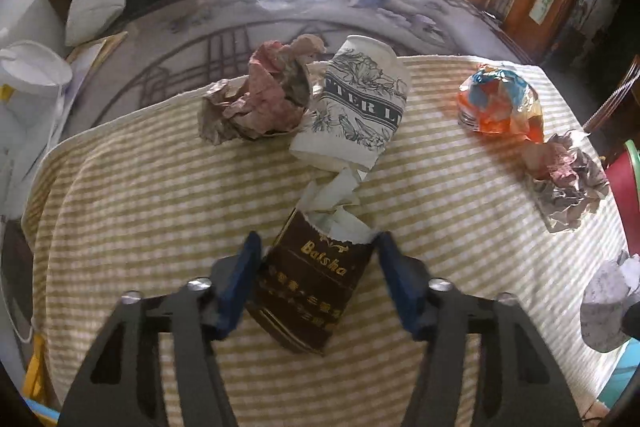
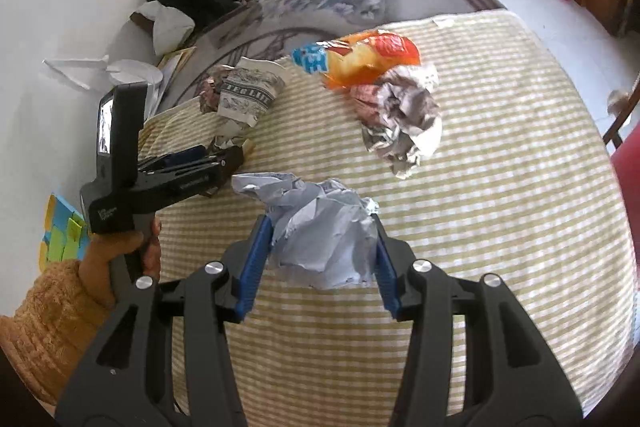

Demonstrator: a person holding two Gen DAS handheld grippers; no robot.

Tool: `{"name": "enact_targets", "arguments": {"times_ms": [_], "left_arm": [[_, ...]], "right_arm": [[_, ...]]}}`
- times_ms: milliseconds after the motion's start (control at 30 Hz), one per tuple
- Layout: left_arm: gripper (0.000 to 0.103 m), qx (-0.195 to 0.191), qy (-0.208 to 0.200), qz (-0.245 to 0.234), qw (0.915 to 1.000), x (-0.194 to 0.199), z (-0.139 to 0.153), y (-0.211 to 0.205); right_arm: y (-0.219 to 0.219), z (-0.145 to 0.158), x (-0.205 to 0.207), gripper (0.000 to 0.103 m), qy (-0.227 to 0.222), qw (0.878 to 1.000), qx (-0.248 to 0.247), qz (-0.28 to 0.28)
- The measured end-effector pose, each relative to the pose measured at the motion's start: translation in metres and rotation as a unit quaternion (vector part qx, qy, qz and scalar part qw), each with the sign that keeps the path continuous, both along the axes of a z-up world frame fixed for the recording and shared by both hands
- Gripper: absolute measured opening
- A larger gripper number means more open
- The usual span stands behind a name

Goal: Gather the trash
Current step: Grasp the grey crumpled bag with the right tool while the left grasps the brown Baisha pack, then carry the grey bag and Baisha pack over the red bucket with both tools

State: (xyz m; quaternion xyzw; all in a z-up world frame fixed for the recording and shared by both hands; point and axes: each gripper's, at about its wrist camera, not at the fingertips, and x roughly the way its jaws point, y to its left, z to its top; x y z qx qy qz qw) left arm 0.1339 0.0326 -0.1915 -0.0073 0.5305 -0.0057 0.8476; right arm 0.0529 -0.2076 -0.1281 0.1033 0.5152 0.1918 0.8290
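Both wrist views look closely across one striped cloth (image 1: 160, 187).

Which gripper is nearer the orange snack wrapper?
Right. The right gripper straddles blue crumpled paper just short of the wrapper; the left gripper sits farther left, around the brown cup.
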Motion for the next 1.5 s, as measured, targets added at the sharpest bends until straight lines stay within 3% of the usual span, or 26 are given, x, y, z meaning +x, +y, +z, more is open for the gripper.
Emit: {"name": "enact_targets", "arguments": {"times_ms": [133, 333, 767, 1500], "left_arm": [[0.042, -0.011, -0.016, 0.034, 0.9992, -0.019, 0.017, 0.007], [0.042, -0.026, -0.045, 0.054, 0.9972, -0.05, 0.051, 0.005], [0.043, -0.044, -0.093, 0.025, 0.9944, -0.07, 0.107, -0.034], [0.043, -0.039, -0.107, -0.018, 0.9934, -0.078, 0.125, -0.072]], "right_arm": [[0.003, 0.011, -0.003, 0.048, -0.022, 1.0, -0.004, 0.015], [-0.007, 0.027, -0.003, 0.049, -0.048, 0.999, -0.009, 0.001], [-0.02, 0.059, -0.017, 0.049, -0.1, 0.995, -0.008, -0.014], [-0.052, 0.076, -0.027, 0.049, -0.126, 0.991, 0.009, -0.053]]}}
